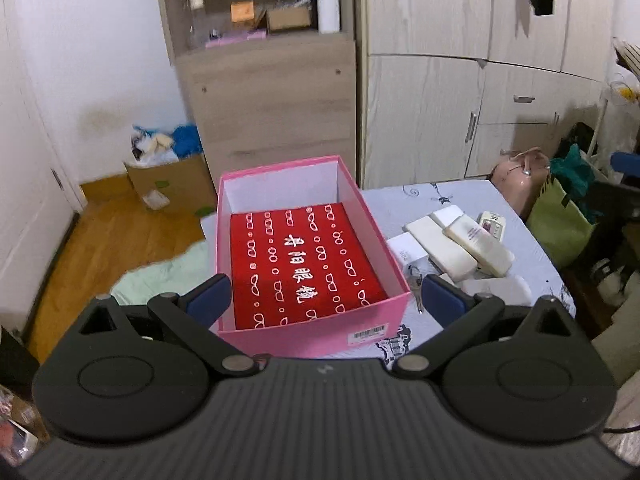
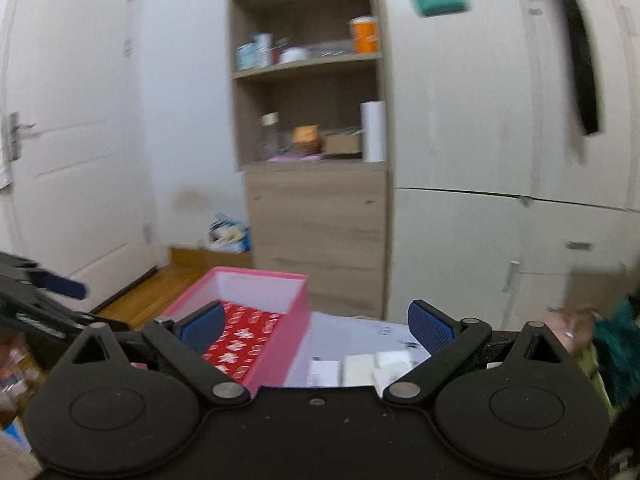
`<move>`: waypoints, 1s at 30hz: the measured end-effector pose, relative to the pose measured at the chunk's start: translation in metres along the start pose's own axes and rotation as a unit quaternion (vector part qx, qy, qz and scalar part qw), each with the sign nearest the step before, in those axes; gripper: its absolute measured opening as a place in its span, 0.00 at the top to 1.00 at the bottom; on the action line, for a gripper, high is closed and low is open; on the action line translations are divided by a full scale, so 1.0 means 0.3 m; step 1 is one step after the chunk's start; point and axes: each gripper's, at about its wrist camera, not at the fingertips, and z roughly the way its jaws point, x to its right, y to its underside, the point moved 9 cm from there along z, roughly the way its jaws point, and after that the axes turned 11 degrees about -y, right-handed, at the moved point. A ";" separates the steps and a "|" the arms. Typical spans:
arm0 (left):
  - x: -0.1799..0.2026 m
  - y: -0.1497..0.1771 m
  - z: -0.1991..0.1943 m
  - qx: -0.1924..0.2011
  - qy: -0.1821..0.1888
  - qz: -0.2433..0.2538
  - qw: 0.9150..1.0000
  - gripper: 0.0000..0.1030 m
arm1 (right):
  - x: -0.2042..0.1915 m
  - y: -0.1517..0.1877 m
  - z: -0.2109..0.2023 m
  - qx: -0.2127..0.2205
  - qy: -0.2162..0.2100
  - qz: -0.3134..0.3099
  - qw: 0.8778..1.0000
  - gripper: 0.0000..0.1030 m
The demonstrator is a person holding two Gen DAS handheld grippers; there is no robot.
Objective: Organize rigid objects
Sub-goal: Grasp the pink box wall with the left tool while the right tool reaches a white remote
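White walls (image 1: 92,40) meet a wood floor (image 1: 104,240). A shelf unit (image 1: 264,92) with drawers stands beside pale wardrobes (image 1: 460,80). A white door (image 2: 68,140) with a metal handle (image 2: 16,132) is on the left. A cardboard box (image 1: 172,184) sits on the floor.

a patterned white tabletop (image 1: 460,196) carries an open pink box (image 1: 372,312) straight ahead of the left tool. right of that tool lie stacked cream cases (image 1: 444,248), a small white box (image 1: 406,250) and keys (image 1: 416,286).

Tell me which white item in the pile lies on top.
The cream tube with a printed label; it lies diagonally across the plain white boxes beneath it.
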 end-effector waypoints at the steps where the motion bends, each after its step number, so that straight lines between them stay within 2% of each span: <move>1: -0.017 -0.010 0.021 -0.009 0.005 -0.010 1.000 0.01 | -0.008 -0.023 0.022 -0.012 -0.017 -0.005 1.000 0.03; 3: -0.051 -0.024 0.074 -0.030 0.006 -0.027 0.999 0.03 | -0.022 -0.056 0.072 -0.037 -0.045 -0.017 0.998 0.04; 6: -0.091 -0.026 0.169 -0.055 -0.012 -0.032 0.998 0.03 | -0.028 -0.070 0.153 -0.063 -0.052 -0.049 0.995 0.04; 10: -0.146 0.013 0.308 -0.079 -0.048 -0.039 0.995 0.07 | 0.001 -0.004 0.255 -0.084 -0.062 -0.070 0.992 0.04; 12: -0.176 0.045 0.375 -0.096 -0.064 -0.037 0.993 0.17 | 0.058 0.062 0.298 -0.108 -0.057 -0.057 0.991 0.04; 13: -0.191 0.059 0.406 -0.105 -0.068 -0.037 0.991 0.36 | 0.082 0.091 0.318 -0.120 -0.055 -0.056 0.990 0.04; 14: -0.207 0.074 0.437 -0.120 -0.067 -0.045 0.989 0.49 | 0.107 0.120 0.334 -0.131 -0.053 -0.056 0.988 0.05; 17: -0.240 0.089 0.508 -0.143 -0.054 -0.076 0.985 0.55 | 0.191 0.196 0.382 -0.168 -0.033 -0.040 0.984 0.07; 20: -0.274 0.089 0.555 -0.140 -0.081 -0.073 0.984 0.63 | 0.253 0.243 0.444 -0.192 -0.012 -0.036 0.981 0.14; 25: -0.325 0.096 0.635 -0.136 -0.099 -0.090 0.982 0.63 | 0.365 0.337 0.517 -0.233 0.018 -0.016 0.972 0.27; 27: -0.338 0.105 0.669 -0.142 -0.100 -0.100 0.980 0.68 | 0.401 0.367 0.536 -0.245 0.024 -0.011 0.969 0.33; 30: -0.337 0.104 0.700 -0.143 -0.083 -0.109 0.980 0.81 | 0.438 0.404 0.565 -0.264 0.024 -0.007 0.964 0.41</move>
